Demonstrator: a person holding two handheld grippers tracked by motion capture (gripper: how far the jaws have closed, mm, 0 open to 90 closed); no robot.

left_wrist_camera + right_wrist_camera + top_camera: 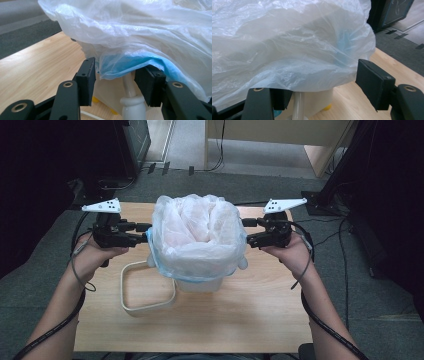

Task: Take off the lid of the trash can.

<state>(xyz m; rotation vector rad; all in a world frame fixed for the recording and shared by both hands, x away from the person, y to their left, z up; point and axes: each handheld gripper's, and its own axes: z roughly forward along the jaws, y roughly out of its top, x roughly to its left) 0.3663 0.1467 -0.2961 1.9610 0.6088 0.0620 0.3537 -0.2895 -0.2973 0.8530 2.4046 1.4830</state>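
**Flanking the lined bin with both tools**

Holding a gripper in each hand, we stand at either side of a small cream bin [200, 282] that sits near the middle of the wooden table [240, 320]. A thin white plastic bag [196, 232] with a blue hem is draped over the bin's mouth and billows above it.

Our left gripper [142, 234] sits at nine o'clock from the bag, its tips right at the blue edge. In the left gripper view the left gripper [115, 80] has its jaws apart, with the blue hem hanging just above and between them and a cream post of the bin rising in the gap. We cannot see either pad pressing on the plastic.

Our right gripper [248, 232] sits at three o'clock from the bag, its tips at the bag's side. In the right gripper view the right gripper [324, 92] also has its jaws apart; the bag's lower fold sags over the near jaw, and the other jaw stands clear of it on the far side. Whether the near pad touches the plastic we cannot tell.

A cream ring-shaped frame [147, 287] lies flat on the table at about eight o'clock from the bin, touching or just beside its base.
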